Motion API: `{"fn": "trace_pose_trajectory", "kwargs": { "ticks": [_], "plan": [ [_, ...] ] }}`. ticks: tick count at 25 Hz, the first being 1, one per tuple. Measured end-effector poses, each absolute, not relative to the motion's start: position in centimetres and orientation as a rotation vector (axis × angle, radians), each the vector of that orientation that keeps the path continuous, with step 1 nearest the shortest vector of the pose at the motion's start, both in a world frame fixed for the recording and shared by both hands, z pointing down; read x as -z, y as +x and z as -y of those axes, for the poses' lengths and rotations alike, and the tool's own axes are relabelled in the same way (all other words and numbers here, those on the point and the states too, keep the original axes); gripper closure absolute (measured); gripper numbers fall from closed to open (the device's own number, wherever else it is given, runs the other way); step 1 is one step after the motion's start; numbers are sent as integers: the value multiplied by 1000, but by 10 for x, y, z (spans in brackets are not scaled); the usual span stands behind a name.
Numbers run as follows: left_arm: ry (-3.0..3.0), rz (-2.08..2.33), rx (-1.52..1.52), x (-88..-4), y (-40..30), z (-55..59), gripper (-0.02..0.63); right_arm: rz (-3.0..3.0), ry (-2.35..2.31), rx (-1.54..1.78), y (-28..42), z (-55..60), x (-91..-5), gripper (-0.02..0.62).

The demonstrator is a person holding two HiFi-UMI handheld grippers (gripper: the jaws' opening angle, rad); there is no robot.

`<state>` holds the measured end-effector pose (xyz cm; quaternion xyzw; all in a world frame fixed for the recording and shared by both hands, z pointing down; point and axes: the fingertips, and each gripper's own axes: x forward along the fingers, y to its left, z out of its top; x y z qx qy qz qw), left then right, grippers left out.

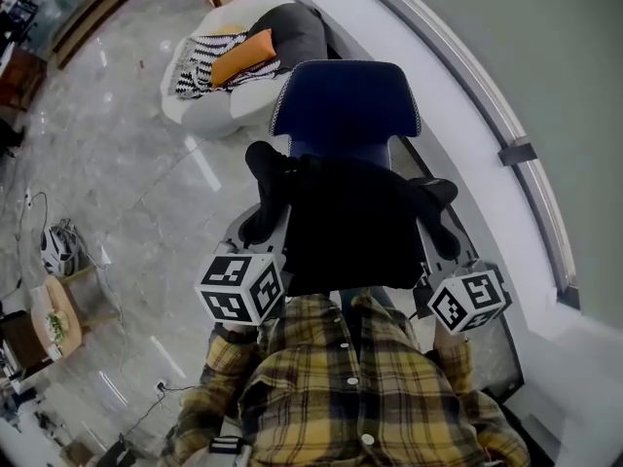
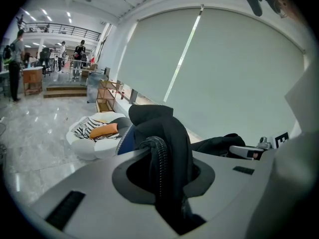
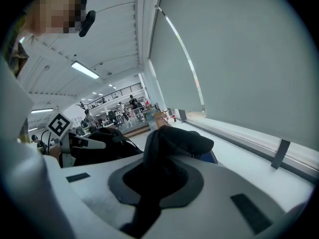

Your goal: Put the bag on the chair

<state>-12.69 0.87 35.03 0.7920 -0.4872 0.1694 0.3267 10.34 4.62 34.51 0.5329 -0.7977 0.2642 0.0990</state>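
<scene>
A black bag (image 1: 350, 224) hangs between my two grippers, right over the seat of a blue office chair (image 1: 346, 105) whose backrest rises behind it. My left gripper (image 1: 265, 220) is shut on the bag's left shoulder strap; in the left gripper view (image 2: 164, 178) a ribbed black strap (image 2: 160, 158) runs through the jaws. My right gripper (image 1: 440, 230) is shut on the bag's right strap, and in the right gripper view (image 3: 157, 180) black fabric (image 3: 174, 141) fills the jaws. The bag hides the chair's seat, so I cannot tell whether they touch.
A white round lounge seat (image 1: 209, 105) with striped and orange cushions (image 1: 243, 54) stands beyond the chair. A white curved window ledge (image 1: 467, 125) runs along the right. On the marble floor at left lie a helmet (image 1: 58, 248), a small table (image 1: 54, 324) and a cable.
</scene>
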Motion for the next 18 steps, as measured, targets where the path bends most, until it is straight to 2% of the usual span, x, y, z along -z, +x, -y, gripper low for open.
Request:
{"fn": "trace_pose_trajectory", "kwargs": {
  "ticks": [9,18],
  "plan": [
    [2052,1386,-403,-335,-104,72,514,2458,1482,-743,126,47,-334,560],
    [2015,1434,-407,-336,-89,103,514,2501,1375,-741,138,90,-337,560]
  ]
}}
